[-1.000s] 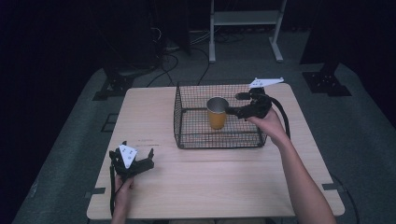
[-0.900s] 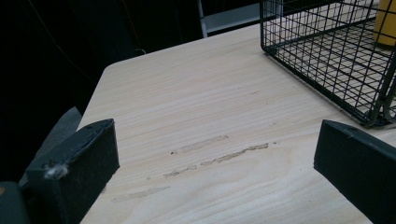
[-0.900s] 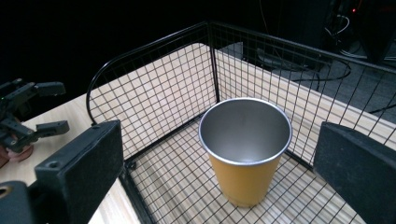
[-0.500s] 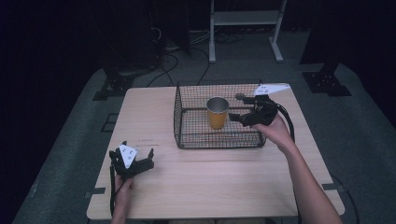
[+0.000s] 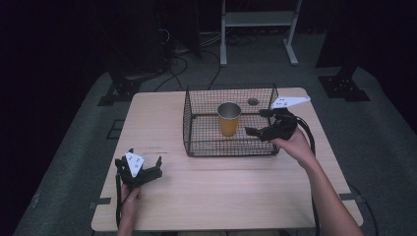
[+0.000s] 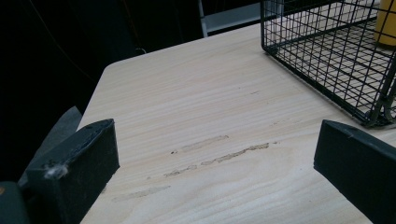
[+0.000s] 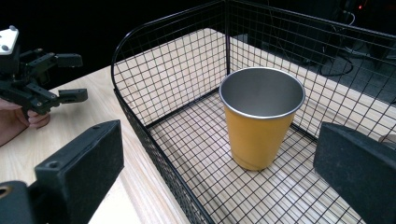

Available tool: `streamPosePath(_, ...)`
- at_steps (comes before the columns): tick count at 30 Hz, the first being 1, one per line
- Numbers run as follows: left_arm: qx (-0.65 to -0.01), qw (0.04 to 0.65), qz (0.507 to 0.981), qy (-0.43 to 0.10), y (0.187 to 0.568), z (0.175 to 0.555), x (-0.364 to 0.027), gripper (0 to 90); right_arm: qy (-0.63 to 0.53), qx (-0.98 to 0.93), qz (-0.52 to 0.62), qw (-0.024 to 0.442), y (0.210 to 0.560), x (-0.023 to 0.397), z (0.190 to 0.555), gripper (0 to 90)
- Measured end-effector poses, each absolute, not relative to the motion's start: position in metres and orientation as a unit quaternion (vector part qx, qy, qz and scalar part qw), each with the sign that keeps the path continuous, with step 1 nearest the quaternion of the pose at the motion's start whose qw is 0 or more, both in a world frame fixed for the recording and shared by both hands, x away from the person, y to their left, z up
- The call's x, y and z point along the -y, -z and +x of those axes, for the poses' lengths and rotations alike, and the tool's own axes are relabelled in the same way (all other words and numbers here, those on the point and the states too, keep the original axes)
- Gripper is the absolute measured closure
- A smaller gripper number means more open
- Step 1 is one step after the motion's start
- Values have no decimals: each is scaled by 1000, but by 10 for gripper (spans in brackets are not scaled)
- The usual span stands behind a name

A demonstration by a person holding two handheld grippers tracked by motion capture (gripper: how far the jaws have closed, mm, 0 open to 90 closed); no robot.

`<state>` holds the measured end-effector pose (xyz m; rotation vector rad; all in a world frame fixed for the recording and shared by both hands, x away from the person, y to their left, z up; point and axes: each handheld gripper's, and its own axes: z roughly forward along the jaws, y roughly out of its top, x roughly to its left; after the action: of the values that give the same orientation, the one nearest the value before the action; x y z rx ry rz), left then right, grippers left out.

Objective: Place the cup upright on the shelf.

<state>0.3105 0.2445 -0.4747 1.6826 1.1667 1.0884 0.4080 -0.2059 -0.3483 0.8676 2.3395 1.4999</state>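
Yellow cup [image 5: 229, 118], metal-lined, upright — stands on the floor of the black wire basket [image 5: 196, 113] near the middle of the desk [image 5: 211, 196]. Right gripper [image 5: 258, 123] — jaws spread wide, nothing between them, hovering at the basket's right edge, aimed at the cup and apart from it. Left gripper [image 5: 142, 164] — jaws spread, empty, low over the desk's near-left corner, well apart from the basket

Cups I see: one yellow cup [image 5: 229, 118], centre of frame
Baskets: one wire basket [image 5: 196, 129]
My grippers: two, left gripper [image 5: 145, 169], right gripper [image 5: 256, 123]
Tables: one table [image 5: 216, 191]
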Motion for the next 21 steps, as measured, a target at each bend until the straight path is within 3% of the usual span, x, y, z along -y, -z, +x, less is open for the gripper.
streamPosePath(21, -462, 401, 664, -430, 475, 311, -244, 0, -507, -804, 291, 110, 365, 214, 384, 13)
